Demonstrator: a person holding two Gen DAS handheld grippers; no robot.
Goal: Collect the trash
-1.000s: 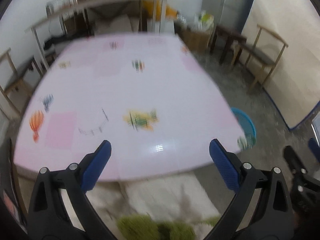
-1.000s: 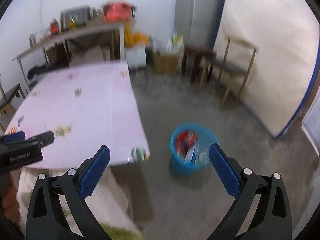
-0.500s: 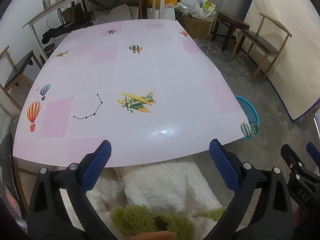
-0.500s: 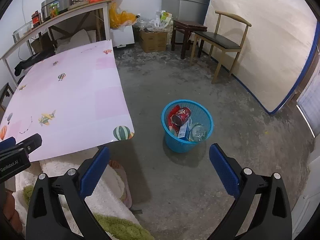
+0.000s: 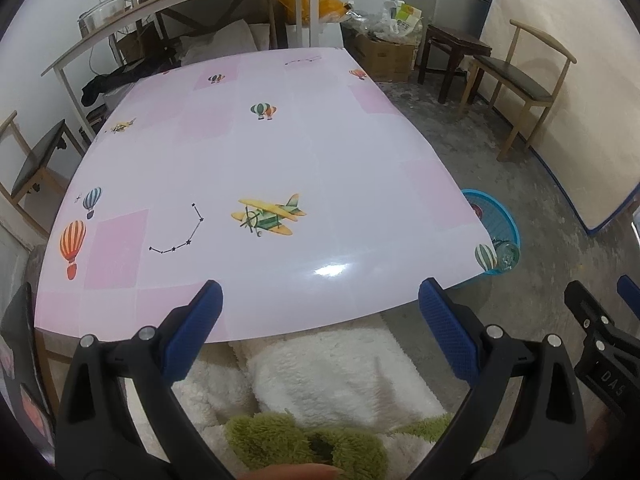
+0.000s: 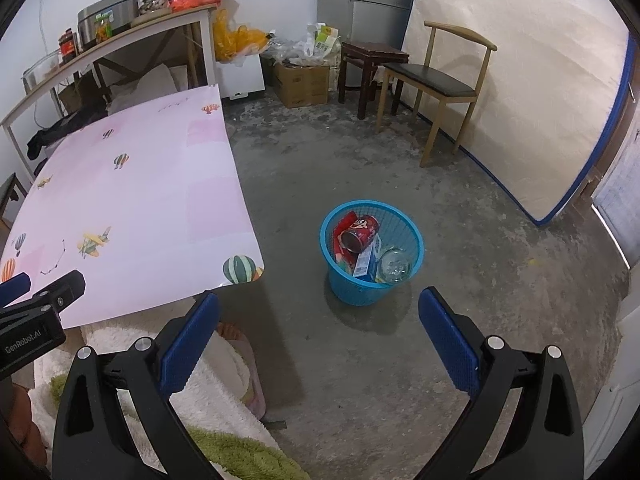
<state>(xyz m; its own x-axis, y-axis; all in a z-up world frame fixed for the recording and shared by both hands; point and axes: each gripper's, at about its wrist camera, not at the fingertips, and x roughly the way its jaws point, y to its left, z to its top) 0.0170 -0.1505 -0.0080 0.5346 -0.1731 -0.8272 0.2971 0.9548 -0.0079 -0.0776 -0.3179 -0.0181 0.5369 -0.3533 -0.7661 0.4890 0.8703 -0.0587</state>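
My left tool [image 5: 320,312] is spread wide with nothing between its two blue pads, and it hangs over the near edge of the bench [image 5: 280,152], whose pink cover is printed with balloons and planes. My right tool [image 6: 319,322] is just as wide and just as bare, held over the concrete floor [image 6: 460,280] beside the bench corner. On that floor, just off the corner, stands one blue mesh basket [image 6: 414,236], and the trash lies inside it: I count one red can [image 6: 360,234] tipped on its side, one clear glass jar [image 6: 395,266] against the near wall, and one blue-and-white carton [image 6: 366,262] between them; there are some red wrappers behind that I cannot count. From the left view only the basket's far rim shows past the bench edge. One wooden chair [image 6: 440,84] and one dark stool [image 6: 370,60] stand along the back, well apart from the basket.
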